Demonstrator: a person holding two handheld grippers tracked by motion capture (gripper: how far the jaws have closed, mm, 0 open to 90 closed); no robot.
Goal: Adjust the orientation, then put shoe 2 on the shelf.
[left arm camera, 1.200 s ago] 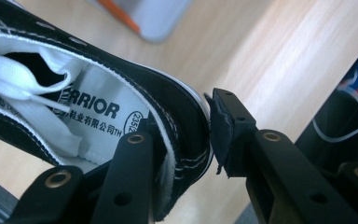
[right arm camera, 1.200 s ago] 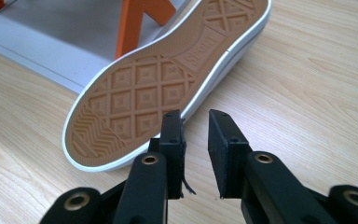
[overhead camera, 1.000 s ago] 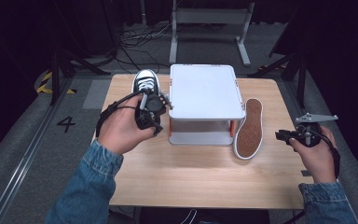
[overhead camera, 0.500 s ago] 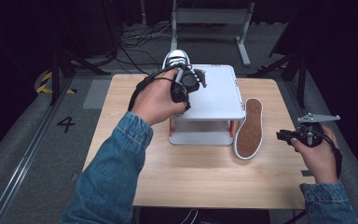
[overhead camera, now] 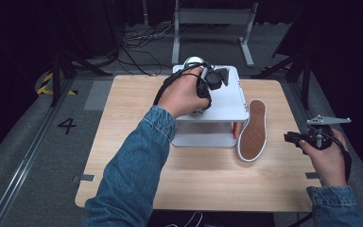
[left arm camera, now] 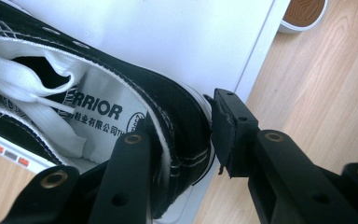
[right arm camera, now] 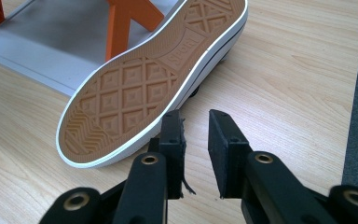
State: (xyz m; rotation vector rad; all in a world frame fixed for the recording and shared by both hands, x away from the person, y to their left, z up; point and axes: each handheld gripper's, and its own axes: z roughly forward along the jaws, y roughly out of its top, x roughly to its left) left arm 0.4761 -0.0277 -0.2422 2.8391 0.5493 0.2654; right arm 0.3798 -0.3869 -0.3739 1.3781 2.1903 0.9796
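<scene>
A black sneaker with white laces (overhead camera: 194, 61) lies along the left part of the white shelf's top (overhead camera: 228, 101), toe pointing away. My left gripper (overhead camera: 201, 97) is shut on its heel. In the left gripper view one jaw sits inside the sneaker's (left arm camera: 177, 107) collar and the other presses the heel from outside, with the left gripper (left arm camera: 182, 140) over the shelf edge. A second sneaker (overhead camera: 251, 130) leans on its side against the shelf's right end, tan sole outward. My right gripper (right arm camera: 196, 126) is open with nothing in it, just short of that sole (right arm camera: 144, 84), and the right gripper (overhead camera: 290, 138) hovers near the table's right edge.
The shelf has a lower grey tray (right arm camera: 51, 42) and orange supports (right arm camera: 126, 23). It stands at the back middle of a wooden table (overhead camera: 208, 179). A dark floor with cables and metal stands surrounds the table.
My left gripper has lifted the black sneaker from the table left of the shelf up onto the shelf top. The right gripper has stayed put.
</scene>
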